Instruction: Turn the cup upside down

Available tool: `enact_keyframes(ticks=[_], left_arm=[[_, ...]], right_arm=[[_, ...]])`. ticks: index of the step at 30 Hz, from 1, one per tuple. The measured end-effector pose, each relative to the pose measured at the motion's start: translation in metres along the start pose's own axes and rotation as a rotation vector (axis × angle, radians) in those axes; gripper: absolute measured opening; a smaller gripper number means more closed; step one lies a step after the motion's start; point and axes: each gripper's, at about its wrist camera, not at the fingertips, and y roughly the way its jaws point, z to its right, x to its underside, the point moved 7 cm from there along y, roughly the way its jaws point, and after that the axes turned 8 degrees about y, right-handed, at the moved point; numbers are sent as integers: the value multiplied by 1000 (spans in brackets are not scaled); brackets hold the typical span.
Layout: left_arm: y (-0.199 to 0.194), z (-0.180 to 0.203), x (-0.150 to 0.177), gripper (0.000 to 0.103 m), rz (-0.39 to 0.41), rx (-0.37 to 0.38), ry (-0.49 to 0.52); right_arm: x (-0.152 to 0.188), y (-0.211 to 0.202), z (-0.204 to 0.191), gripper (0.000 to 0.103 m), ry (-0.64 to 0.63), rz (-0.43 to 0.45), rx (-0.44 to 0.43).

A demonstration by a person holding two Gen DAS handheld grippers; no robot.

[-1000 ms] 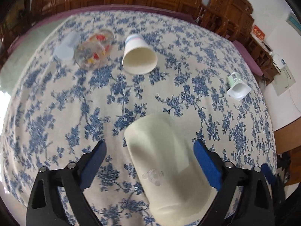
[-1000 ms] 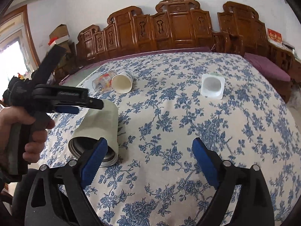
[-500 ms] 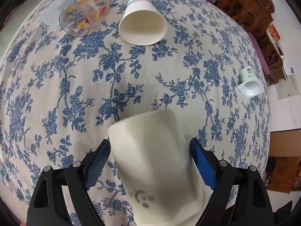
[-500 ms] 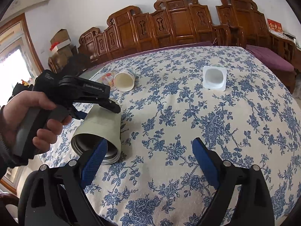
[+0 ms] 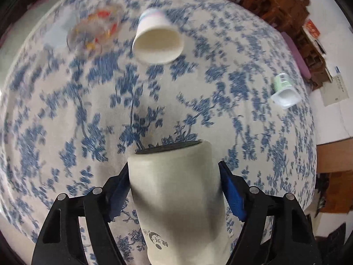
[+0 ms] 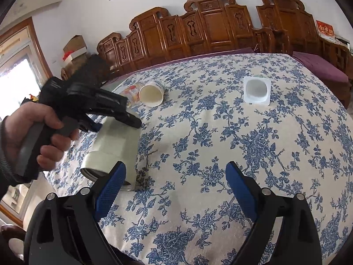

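We see the left gripper point(image 5: 174, 187) with its jaws clamped on the cream cup point(image 5: 176, 198), tilted at the bench's point(image 6: 242, 154) near left edge. The right gripper point(image 6: 174, 185) hangs wide open, holding nothing. Farther back lie an empty paper cup point(image 6: 152, 92), a printed glass point(image 6: 130, 92) and an empty yogurt pot point(image 6: 257, 90).

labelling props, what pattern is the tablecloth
Blue flowers on cream, tablecloth, sharpest in the right wrist view.

- the cream cup point(image 5: 176, 198) runs off the bottom edge in the left wrist view
- a glass tumbler point(image 5: 94, 31) there is smeared by blur
- the right gripper's blue pad point(image 6: 110, 190) covers part of the cup's rim
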Motion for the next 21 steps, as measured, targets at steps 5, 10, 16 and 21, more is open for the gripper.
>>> enact_keyframes(ticks=[5, 10, 16, 21], left_arm=[[-35, 12, -6, 70, 105, -17, 85], [-56, 25, -11, 68, 191, -66, 155], [-57, 34, -17, 68, 234, -114, 200], [-61, 35, -17, 68, 263, -185, 251]], right_arm=[[2, 1, -4, 93, -18, -2, 7], [2, 2, -4, 93, -18, -3, 13], [3, 3, -2, 93, -20, -6, 20], [3, 4, -1, 93, -16, -8, 19]])
